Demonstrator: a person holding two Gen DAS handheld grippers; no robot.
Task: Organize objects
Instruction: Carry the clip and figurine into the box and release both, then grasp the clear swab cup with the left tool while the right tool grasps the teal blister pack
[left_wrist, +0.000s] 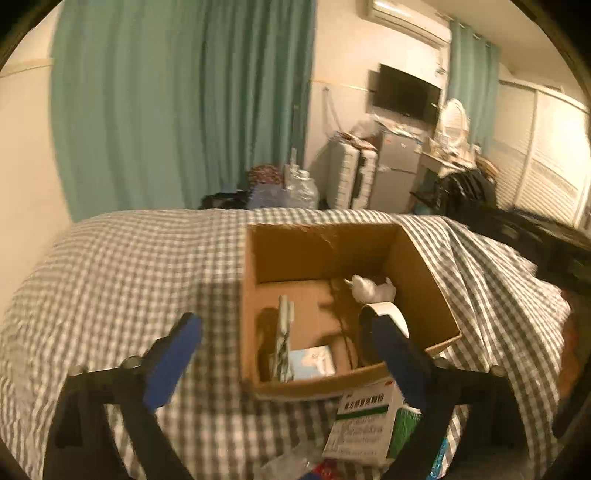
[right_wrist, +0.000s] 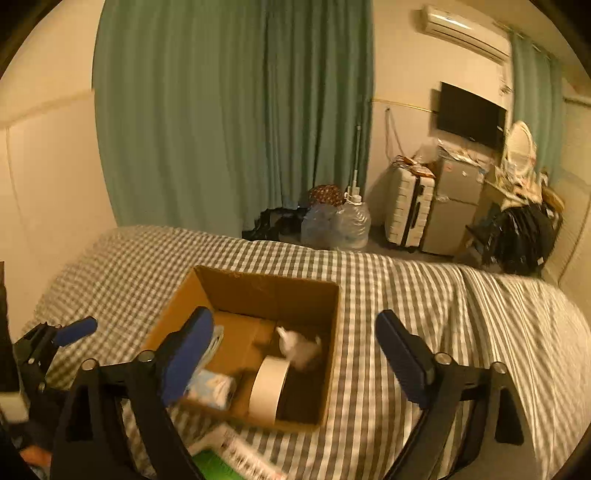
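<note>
An open cardboard box (right_wrist: 236, 295) sits on a gingham-covered bed (right_wrist: 406, 295). It holds a roll of tape (right_wrist: 267, 389) standing on edge, a white crumpled item (right_wrist: 295, 345) and a light blue packet (right_wrist: 212, 389). A green-and-white medicine box (left_wrist: 364, 424) lies just outside the near wall. Left gripper (left_wrist: 284, 354) and right gripper (right_wrist: 295, 362): jaws spread, holding nothing
</note>
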